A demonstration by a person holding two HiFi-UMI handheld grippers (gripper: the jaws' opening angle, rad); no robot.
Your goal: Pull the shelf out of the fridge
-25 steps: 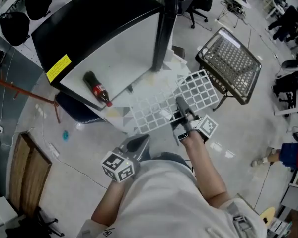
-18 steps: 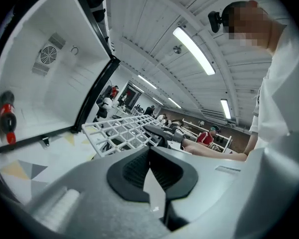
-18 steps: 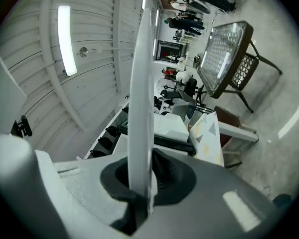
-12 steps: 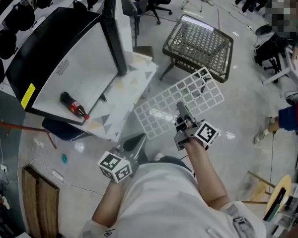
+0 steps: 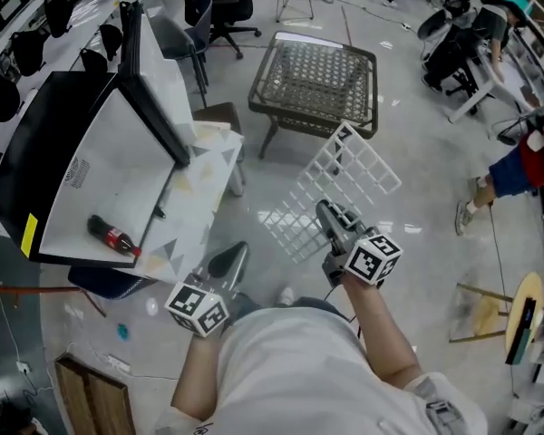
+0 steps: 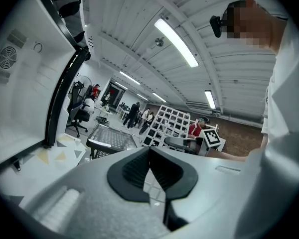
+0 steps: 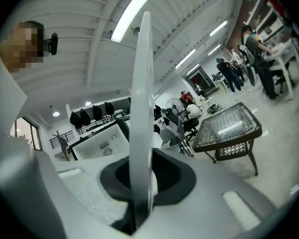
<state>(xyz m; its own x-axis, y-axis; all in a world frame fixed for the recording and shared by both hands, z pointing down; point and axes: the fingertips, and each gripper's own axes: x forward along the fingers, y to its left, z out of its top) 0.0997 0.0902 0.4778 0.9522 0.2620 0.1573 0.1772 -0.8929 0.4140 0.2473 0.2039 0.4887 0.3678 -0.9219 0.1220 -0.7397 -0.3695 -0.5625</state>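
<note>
Head view: at centre frame our right claw [image 5: 327, 212] pinches the edge of the tilted white wire-grid shelf [image 5: 342, 188]; our left claw [image 5: 228, 259] sits closed, empty.

Open floor [image 5: 426, 220] at centre right gives me room to swing, but the fridge [image 5: 100, 179] at left and the wicker table [image 5: 317, 75] at upper centre block me.

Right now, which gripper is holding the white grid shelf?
The right gripper, clamped on the edge of the white grid shelf out in the open; the left gripper is shut and empty.
</note>
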